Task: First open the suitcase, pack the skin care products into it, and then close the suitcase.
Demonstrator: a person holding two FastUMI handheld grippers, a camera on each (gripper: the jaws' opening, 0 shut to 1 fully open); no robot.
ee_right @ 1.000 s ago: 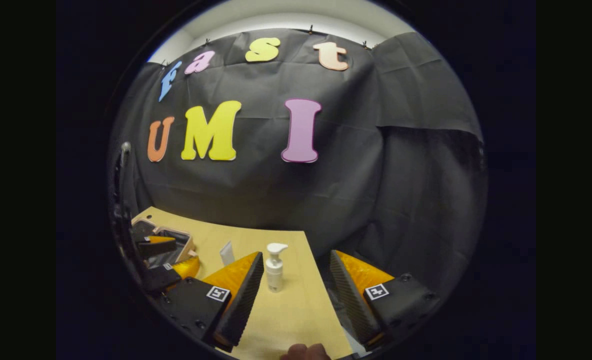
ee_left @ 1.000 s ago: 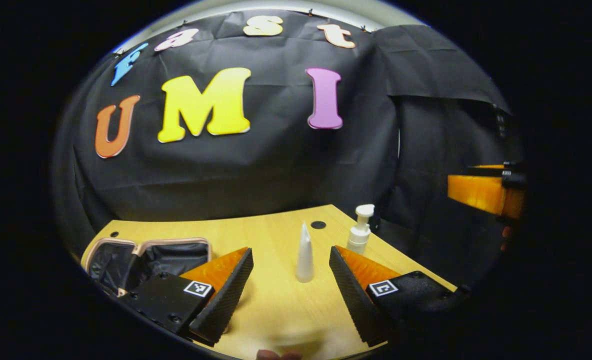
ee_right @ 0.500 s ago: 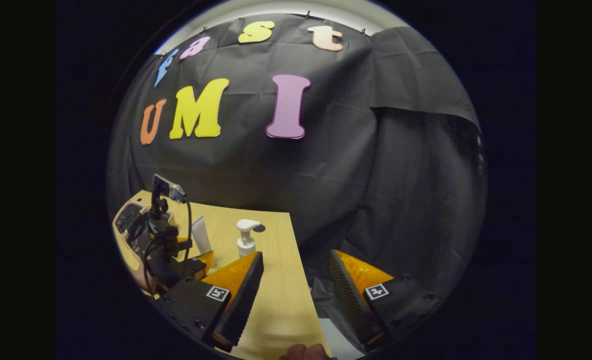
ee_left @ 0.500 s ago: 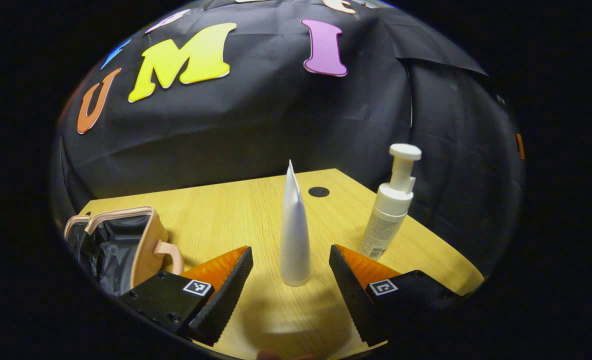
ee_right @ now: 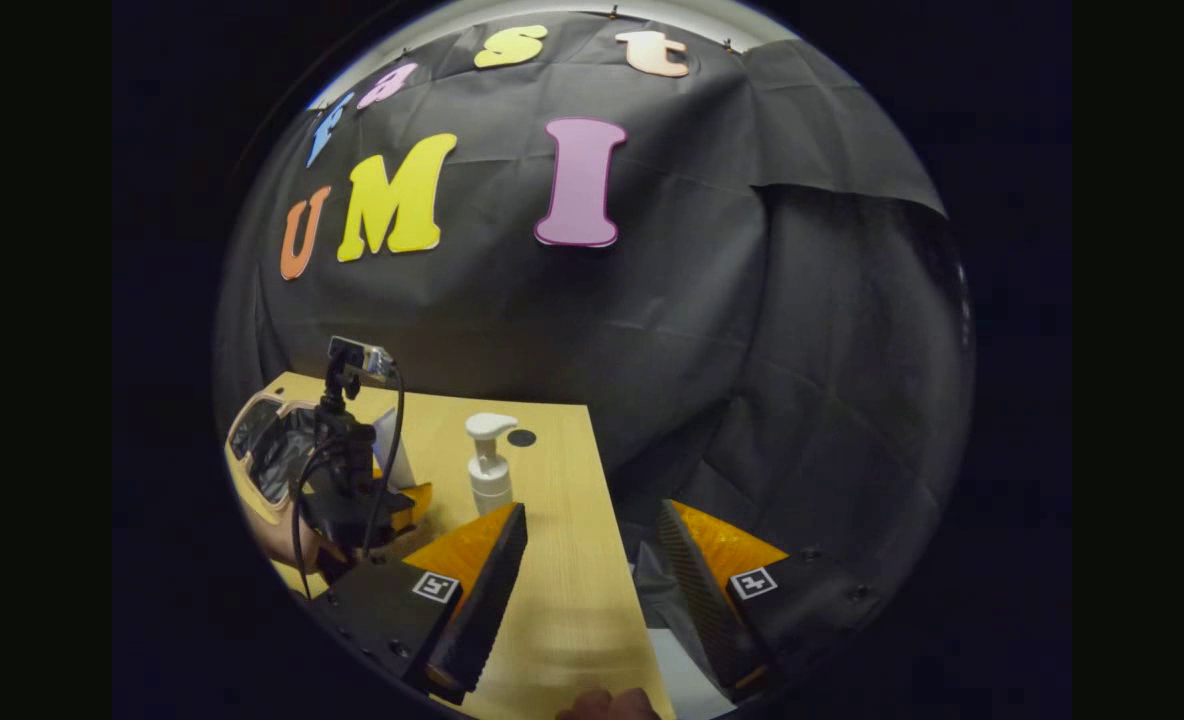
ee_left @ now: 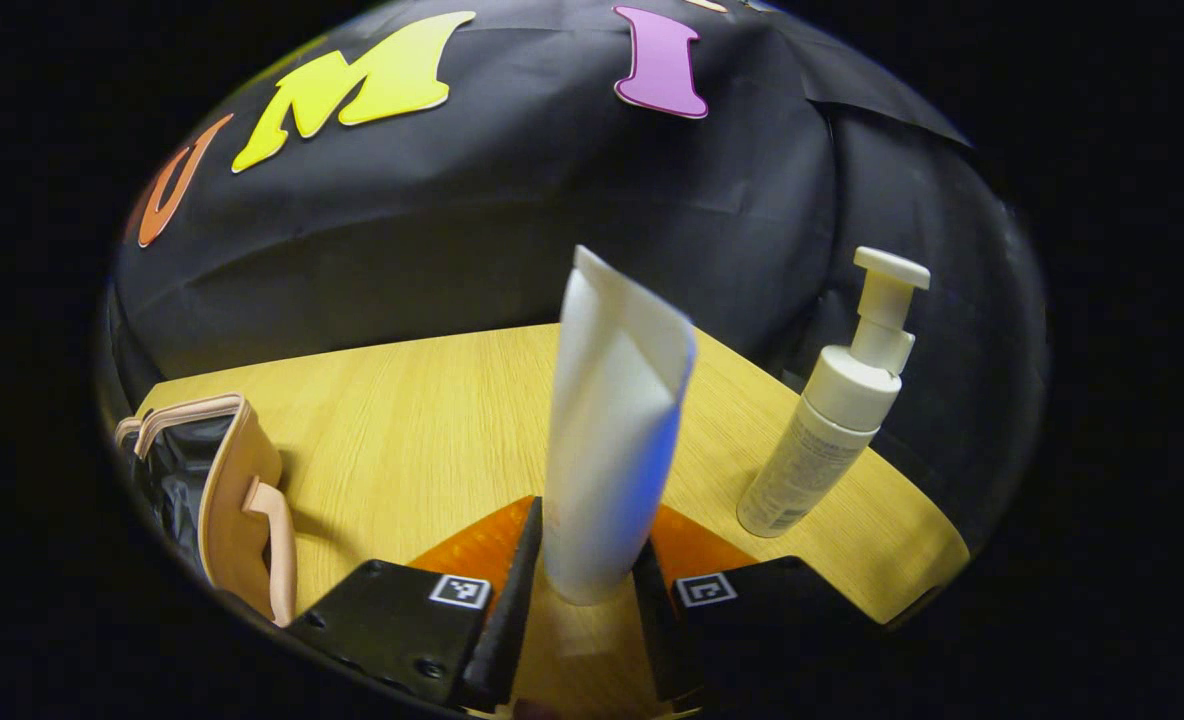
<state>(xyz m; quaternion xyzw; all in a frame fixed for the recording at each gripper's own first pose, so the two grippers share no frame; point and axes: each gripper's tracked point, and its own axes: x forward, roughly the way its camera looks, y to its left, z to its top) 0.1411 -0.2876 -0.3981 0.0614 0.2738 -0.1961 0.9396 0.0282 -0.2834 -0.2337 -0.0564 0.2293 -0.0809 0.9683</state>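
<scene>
A white squeeze tube stands cap-down on the wooden table. My left gripper is shut on its lower end, one finger on each side. In the right gripper view the same tube rises beside the left gripper. A white pump bottle stands upright just right of the tube, untouched. The small pink suitcase lies open at the left, showing its black lining. My right gripper hangs open over the table's right edge, well short of the pump bottle.
A round hole sits in the table behind the pump bottle. The table's right edge runs between my right fingers, with dark cloth and floor beyond it. The open suitcase lies at the table's far left.
My left gripper moved forward around the tube and shut on its lower end; one second ago it stood open farther back. The right gripper stayed open, drifting back slightly.
</scene>
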